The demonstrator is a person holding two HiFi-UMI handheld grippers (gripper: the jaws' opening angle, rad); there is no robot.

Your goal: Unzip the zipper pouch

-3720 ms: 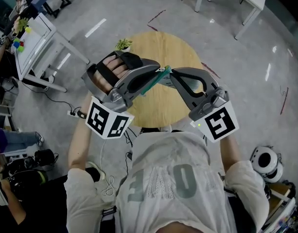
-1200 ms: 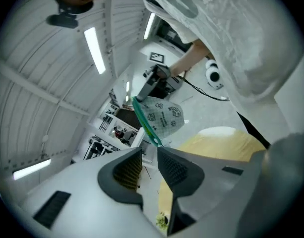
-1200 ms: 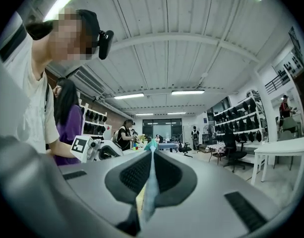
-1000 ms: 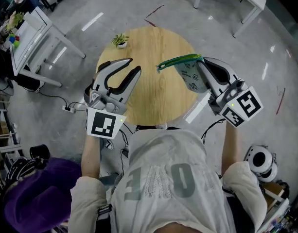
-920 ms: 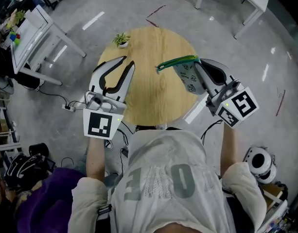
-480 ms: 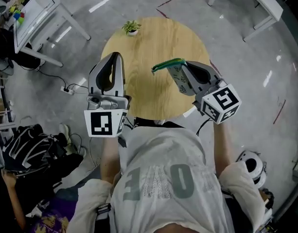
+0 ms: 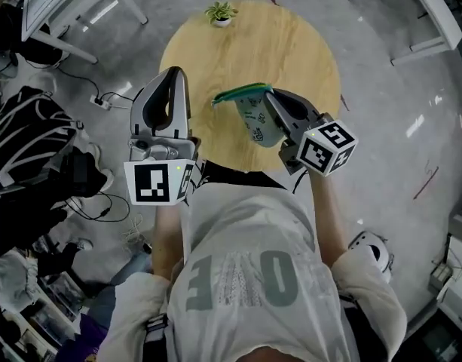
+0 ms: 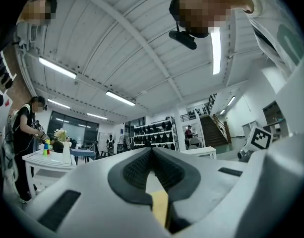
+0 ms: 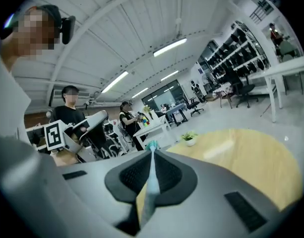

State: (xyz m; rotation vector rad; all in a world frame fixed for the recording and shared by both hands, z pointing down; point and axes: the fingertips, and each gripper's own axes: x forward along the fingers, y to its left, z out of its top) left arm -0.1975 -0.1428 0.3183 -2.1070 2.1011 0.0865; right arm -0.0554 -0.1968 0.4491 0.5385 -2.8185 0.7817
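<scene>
The zipper pouch (image 7: 254, 124) is pale and printed, with a green zipper edge (image 7: 242, 91). It hangs over the near part of the round wooden table (image 7: 291, 44). My right gripper (image 7: 270, 96) is shut on the pouch's upper right end. In the right gripper view a teal strip of the pouch (image 9: 152, 158) is pinched between the dark pads. My left gripper (image 7: 176, 74) stands left of the pouch, apart from it, over the table's left rim. In the left gripper view its jaws (image 8: 152, 151) are shut with nothing between them.
A small potted plant (image 7: 221, 11) stands at the table's far edge. White tables (image 7: 434, 6) stand at the back right and back left. A black bag (image 7: 27, 149) and cables (image 7: 102, 100) lie on the floor to the left. A person (image 9: 70, 114) stands beyond.
The left gripper's jaws went from open to shut and it rolled onto its edge. The right gripper brought the pouch lower and nearer, leftward over the table.
</scene>
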